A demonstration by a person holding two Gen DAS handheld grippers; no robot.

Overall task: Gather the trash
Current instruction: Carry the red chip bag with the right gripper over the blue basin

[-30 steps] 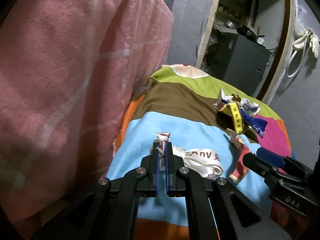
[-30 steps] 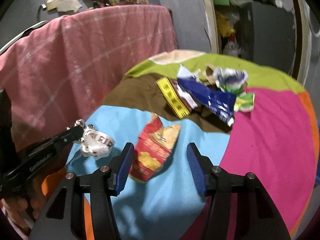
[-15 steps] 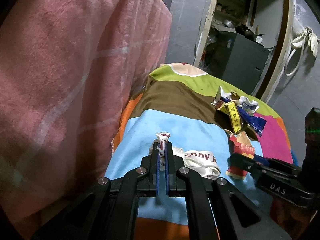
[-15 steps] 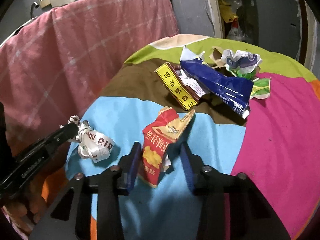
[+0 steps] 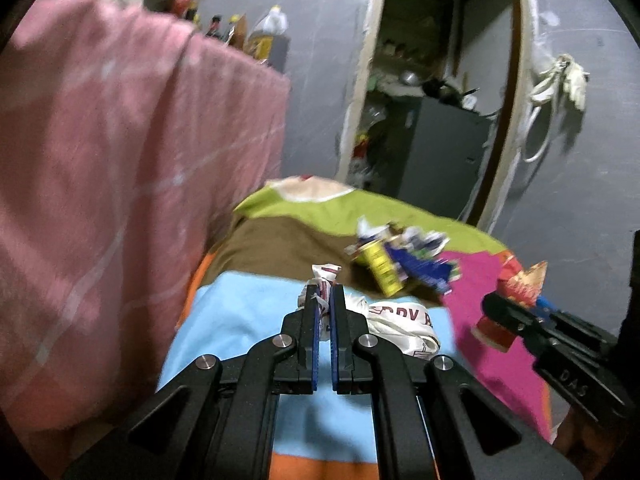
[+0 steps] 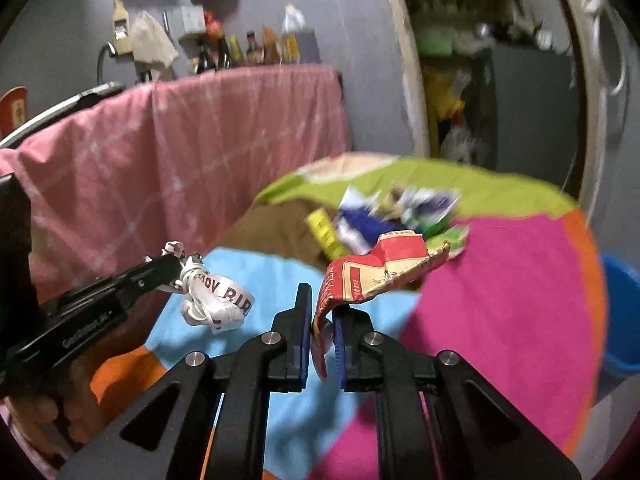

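left gripper (image 5: 325, 300): jaws pressed together on the knotted end of a crumpled white paper strip with dark red lettering (image 5: 400, 326); the strip's loose loop is seen hanging to the right of the jaws, above the light-blue panel of the multicoloured patchwork bedcover (image 5: 240, 320).
right gripper (image 6: 322, 322): jaws have just been closing and are now clamped on the lower edge of a crumpled red and cream snack wrapper (image 6: 380, 270), which is held up clear of the bedcover and fans out above the jaws.
left view only: both grippers' loads are shown side on; the right gripper's black body with the red wrapper sits at the right edge, over the magenta panel. White cloths hung on the grey wall (image 5: 560, 80) are seen here.
right view only: a blue plastic bucket (image 6: 622, 316) is seen beside the bed's right edge; its contents cannot be told, only part of the wall is in frame. A hand (image 6: 52, 412) on the left gripper's handle is seen at lower left.
remaining trash: a pile of wrappers (yellow, dark blue, white, green) (image 6: 380, 220) lies on the brown and green panels, well beyond both grippers; blurred in both views.
surroundings: a pink checked blanket (image 6: 180, 152) is draped over a rail left of the bed, with bottles on a shelf (image 6: 248, 50) behind it.
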